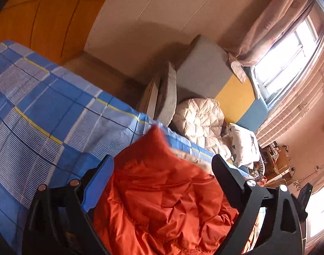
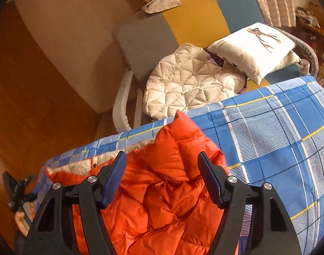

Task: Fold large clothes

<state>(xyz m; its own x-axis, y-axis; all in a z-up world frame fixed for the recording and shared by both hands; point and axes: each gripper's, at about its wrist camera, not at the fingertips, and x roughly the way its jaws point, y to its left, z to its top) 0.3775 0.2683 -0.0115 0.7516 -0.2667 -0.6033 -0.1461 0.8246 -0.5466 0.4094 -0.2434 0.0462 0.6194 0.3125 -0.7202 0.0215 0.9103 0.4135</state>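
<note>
Landmark: the bed sheet [image 2: 274, 127], blue plaid, is covering the bed.
Orange jacket [image 2: 162, 195]: it is lying crumpled on the bed sheet near its edge, its pale lining showing along one side.
Key relation: the jacket is sitting directly below and ahead of both tools, with a peaked corner pointing away toward the edge of the bed sheet; its long axis is hard to judge.
Left tool [image 1: 162, 170]: released, jaws standing wide and grasping nothing, hovering over the jacket.
Right tool [image 2: 162, 165]: released too, pads clear of the fabric.
Nearer hand: neither, as far as I can judge.
Count: one orange jacket, two tools, one cream quilted jacket [image 2: 189, 85] beyond the bed sheet, at least one pillow [image 2: 253, 46] beside it.
</note>
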